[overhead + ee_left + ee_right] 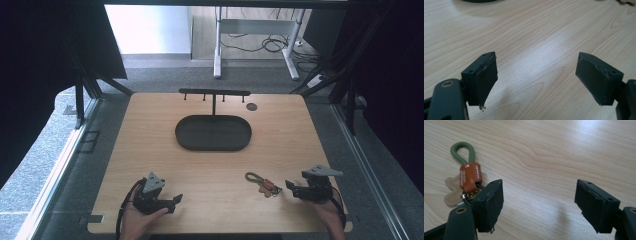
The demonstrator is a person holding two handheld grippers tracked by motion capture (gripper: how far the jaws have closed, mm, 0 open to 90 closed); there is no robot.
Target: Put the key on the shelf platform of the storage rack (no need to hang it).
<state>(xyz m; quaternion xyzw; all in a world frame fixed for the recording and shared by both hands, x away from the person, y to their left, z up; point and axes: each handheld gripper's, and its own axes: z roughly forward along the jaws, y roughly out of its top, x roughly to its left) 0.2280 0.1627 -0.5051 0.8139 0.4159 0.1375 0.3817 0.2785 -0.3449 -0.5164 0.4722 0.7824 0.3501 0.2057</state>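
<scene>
A keychain point(263, 183) with a green cord loop, a brown leather wrap and a tan tag lies on the wooden table point(165, 150) near the front right. My right gripper point(288, 187) rests just right of it, jaws wide apart. In the right gripper view the keychain point(469, 173) lies beside and partly behind the left jaw, outside the gap, and the right gripper point(539, 206) holds nothing. My left gripper point(176, 200) sits at the front left, open; in its own view the left gripper point(537, 82) has bare wood between its jaws.
A dark oval tray point(213, 133) lies at the table's middle back. Behind it stands a black T-shaped rack point(214, 93) with small hooks. A small dark disc point(251, 106) sits at the back right. Table legs and cables show on the floor beyond.
</scene>
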